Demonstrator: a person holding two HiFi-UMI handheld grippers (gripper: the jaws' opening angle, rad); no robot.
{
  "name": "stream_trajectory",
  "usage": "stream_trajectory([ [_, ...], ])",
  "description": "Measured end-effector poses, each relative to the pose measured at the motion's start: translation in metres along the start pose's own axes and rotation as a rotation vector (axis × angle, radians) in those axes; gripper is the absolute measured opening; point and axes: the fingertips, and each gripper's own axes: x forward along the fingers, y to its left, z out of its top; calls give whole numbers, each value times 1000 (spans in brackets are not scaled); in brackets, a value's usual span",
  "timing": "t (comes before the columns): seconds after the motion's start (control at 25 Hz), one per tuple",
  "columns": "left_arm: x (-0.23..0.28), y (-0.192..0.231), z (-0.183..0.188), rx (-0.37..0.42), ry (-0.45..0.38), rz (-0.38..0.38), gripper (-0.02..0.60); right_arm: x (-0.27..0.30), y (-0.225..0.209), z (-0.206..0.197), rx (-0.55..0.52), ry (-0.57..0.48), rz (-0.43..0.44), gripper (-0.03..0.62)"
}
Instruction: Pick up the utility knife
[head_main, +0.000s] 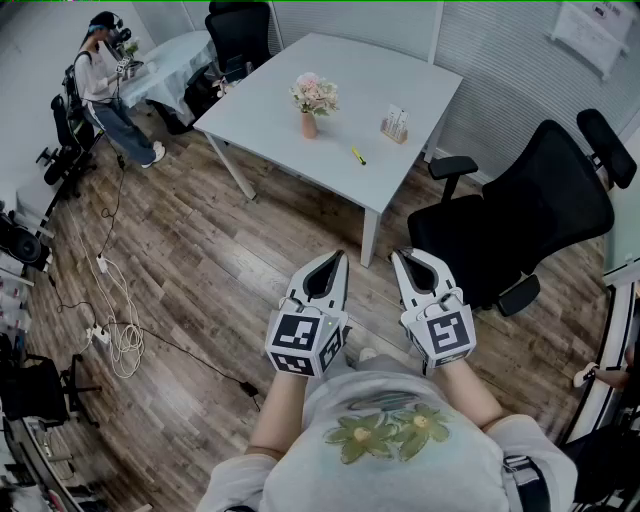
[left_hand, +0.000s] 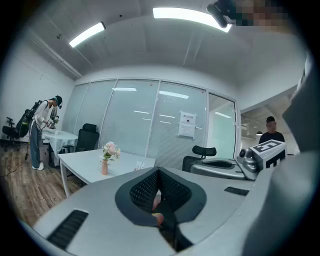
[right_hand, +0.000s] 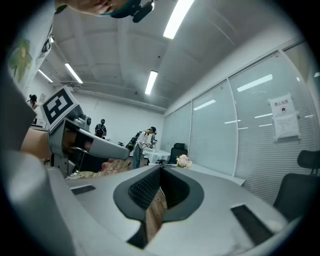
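Both are empty-handed here: the left gripper (head_main: 335, 262) and the right gripper (head_main: 402, 262) hang over the wood-plank floor (head_main: 200, 260), jaws pinched together on nothing. The small yellow utility knife (head_main: 357, 156) lies on the white rectangular desk (head_main: 340, 70), near the pink-flower vase (head_main: 310, 110) and well apart from both grippers.

Two claws show: the left claw (head_main: 335, 258) and the right claw (head_main: 401, 256). One white counter (head_main: 270, 112) carries one flower vase (head_main: 311, 112), one utility knife (head_main: 358, 156) and one small card stand (head_main: 396, 126). By it stand two black chairs, a near chair (head_main: 520, 215) and a far chair (head_main: 240, 30), and one person (head_main: 105, 85) stands far off.
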Motion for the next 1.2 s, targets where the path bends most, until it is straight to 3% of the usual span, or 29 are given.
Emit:
stream_trajectory([
  [0.2, 13, -18, -2, -73, -31, -5, 2, -8, -13, -4, 7, -10, 11, 4],
  [0.52, 39, -27, 2, -280, -102, -31, 2, -6, -35, -9, 21, -19, 16, 5],
  [0.68, 58, -26, 5, -467, -144, -99, 2, 5, -46, -14, 35, -16, 5, 5],
  [0.76, 67, -21, 4, -506, -151, -114, 2, 13, -51, -16, 42, -12, 0, 5],
  [1.04, 109, 11, -2, -249, -65, -42, 2, 55, -73, -24, 48, 11, -26, 5],
  [1.2, 139, 36, 4, -158, -34, -47, 2, 92, -91, -25, 48, 24, -50, 5],
])
